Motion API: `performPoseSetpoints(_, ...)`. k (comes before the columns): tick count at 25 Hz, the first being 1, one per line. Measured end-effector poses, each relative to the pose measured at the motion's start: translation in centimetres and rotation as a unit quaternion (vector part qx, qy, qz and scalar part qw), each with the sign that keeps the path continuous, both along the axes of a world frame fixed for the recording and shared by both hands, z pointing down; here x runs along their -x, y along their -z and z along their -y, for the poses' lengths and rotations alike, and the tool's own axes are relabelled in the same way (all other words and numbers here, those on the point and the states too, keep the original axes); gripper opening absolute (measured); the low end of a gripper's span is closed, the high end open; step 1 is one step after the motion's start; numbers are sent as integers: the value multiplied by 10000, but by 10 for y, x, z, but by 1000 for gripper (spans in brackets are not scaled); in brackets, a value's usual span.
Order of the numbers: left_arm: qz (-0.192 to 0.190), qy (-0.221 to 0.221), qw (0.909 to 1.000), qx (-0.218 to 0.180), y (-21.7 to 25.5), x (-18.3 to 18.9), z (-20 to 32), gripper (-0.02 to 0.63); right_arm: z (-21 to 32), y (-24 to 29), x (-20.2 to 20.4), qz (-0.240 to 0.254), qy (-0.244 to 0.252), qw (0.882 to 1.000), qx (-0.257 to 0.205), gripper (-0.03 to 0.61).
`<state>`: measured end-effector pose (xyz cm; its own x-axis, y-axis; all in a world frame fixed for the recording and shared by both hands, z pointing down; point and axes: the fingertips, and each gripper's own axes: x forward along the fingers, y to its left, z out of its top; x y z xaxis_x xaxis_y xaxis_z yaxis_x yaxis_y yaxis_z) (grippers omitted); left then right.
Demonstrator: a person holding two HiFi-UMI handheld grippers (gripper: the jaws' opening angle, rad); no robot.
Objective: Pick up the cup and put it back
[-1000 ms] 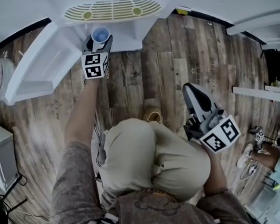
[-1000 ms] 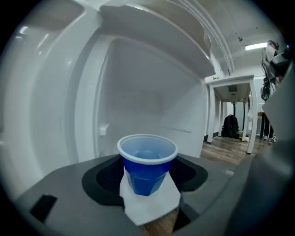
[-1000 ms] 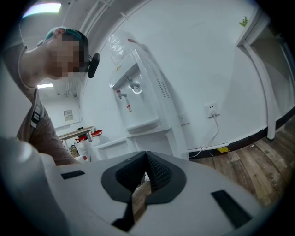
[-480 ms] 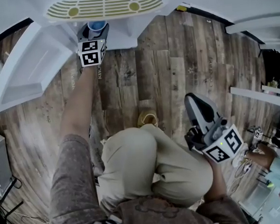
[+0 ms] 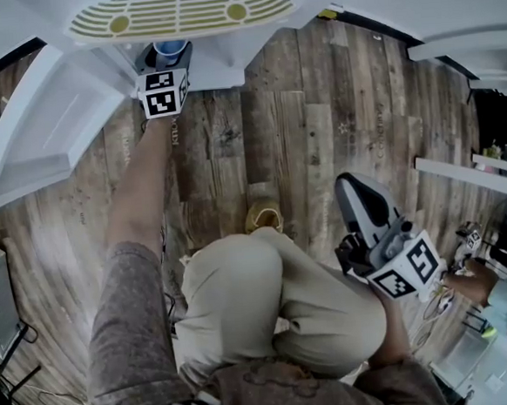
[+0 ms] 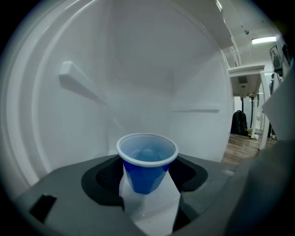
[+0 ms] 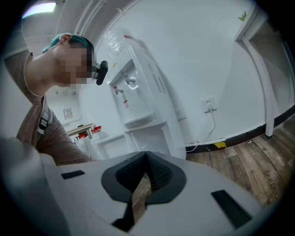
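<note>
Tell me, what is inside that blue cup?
Looking into the blue cup, only its pale inner wall and bottom show; no object lies in it. Nothing covers its mouth here, but whether it holds clear water cannot be told.

One cup; two grippers (a left gripper and a right gripper); two marker cubes, one per gripper; one water dispenser; one wall socket.

cup in left claw | inside cabinet | right claw well apart
</note>
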<state>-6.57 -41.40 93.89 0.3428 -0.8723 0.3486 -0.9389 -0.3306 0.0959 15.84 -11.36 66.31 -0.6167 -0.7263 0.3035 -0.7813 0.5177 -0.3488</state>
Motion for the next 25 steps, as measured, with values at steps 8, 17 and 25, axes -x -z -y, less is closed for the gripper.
performPoseSetpoints(8,27,-42,9999,135,-8,-2,-7,301,0,-1,2,23,39,10000,35,2)
performPoseSetpoints(17,12,-14,9998,199,-11,-5,-30,310,-4,-1,0,18,25,10000,0,2)
performPoseSetpoints(25,-69,-62,9995,285,9,-1,-65,311,0,4,1,48,-121,9998,-143,2)
